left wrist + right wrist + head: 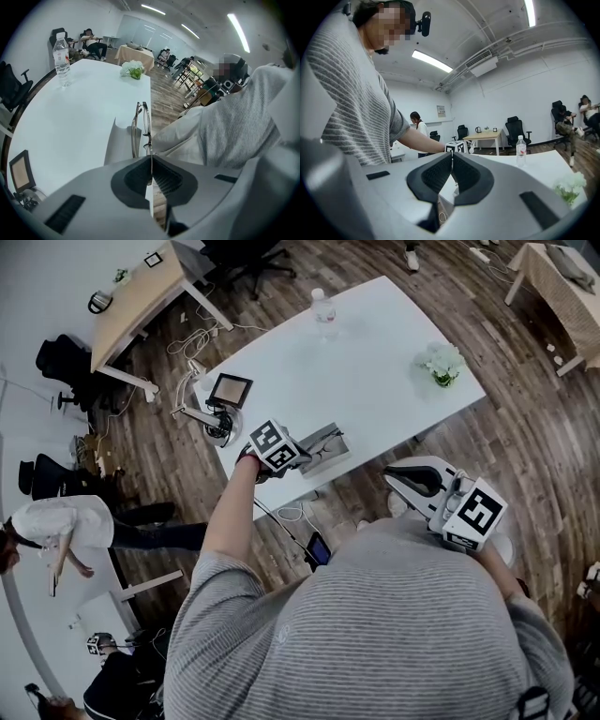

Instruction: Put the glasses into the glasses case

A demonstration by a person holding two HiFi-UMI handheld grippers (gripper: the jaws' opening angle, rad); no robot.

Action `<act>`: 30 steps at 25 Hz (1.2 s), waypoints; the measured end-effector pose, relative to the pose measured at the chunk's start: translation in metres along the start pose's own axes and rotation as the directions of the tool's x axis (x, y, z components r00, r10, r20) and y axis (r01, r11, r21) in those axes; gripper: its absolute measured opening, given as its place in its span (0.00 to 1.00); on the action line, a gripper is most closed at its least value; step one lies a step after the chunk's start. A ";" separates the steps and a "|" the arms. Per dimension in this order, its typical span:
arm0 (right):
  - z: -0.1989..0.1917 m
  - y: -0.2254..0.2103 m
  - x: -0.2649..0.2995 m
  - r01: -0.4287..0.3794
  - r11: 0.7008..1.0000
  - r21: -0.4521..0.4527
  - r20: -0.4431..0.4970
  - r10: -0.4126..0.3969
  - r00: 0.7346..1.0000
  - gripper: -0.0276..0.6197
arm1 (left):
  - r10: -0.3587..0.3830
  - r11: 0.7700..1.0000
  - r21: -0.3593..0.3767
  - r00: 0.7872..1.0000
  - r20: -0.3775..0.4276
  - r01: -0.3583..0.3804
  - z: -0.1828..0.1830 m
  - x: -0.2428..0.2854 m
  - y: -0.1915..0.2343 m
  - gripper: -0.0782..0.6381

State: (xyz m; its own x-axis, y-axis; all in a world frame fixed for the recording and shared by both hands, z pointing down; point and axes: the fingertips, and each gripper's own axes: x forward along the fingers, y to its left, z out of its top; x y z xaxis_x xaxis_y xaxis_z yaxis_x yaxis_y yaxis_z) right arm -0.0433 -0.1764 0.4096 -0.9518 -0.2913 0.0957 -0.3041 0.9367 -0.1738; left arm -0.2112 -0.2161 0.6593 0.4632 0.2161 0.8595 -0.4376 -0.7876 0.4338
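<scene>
A person stands at the near edge of a white tabletop (375, 352), seen from above, with a hand-held tool in each hand. The left tool (151, 158) has its jaws pressed together on a thin metal part of the glasses (141, 125) and holds them low over the tabletop. In the left gripper view the folded glasses show edge-on and run straight out from the jaws toward 12 o'clock. The open grey case (117, 143) lies on the tabletop just beside them, at about 10 o'clock from the jaw tips. Its long side runs much the same way as the glasses. In the head view the case sits at 3 o'clock from the left tool, close to the tabletop's near edge. Whether the glasses touch it cannot be told. The right tool (451, 161) has its jaw tips together with nothing between them. It hangs beyond the tabletop's edge at 4 o'clock from the case, well apart from it, so the left tool is by far the nearer. The coming move likely calls for easing the glasses toward 10 o'clock and down, kept in line with the case, before letting go
</scene>
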 end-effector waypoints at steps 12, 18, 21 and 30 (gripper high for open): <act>-0.003 -0.004 -0.003 0.005 1.000 -0.007 -0.017 -0.005 1.000 0.07 | -0.006 1.000 -0.028 0.996 -0.087 0.003 -0.015 0.022 0.020 0.13; -0.007 -0.007 -0.005 0.008 1.000 0.002 -0.028 -0.008 1.000 0.07 | -0.020 0.999 -0.042 0.996 -0.092 0.017 -0.017 0.030 0.027 0.13; -0.007 -0.008 -0.006 0.011 1.000 0.003 -0.033 -0.011 0.999 0.07 | -0.030 0.999 -0.041 0.994 -0.106 0.025 -0.017 0.034 0.027 0.13; -0.010 -0.010 -0.006 0.020 1.000 0.005 -0.047 -0.020 0.999 0.07 | -0.043 0.998 -0.042 0.984 -0.173 0.036 -0.025 0.045 0.033 0.13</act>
State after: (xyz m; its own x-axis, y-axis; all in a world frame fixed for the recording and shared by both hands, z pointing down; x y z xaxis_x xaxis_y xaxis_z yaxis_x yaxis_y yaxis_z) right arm -0.0344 -0.1817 0.4205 -0.9428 -0.3002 0.1452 -0.3233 0.9296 -0.1770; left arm -0.2241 -0.2181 0.7192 0.3414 0.3459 0.8739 -0.4529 -0.7542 0.4754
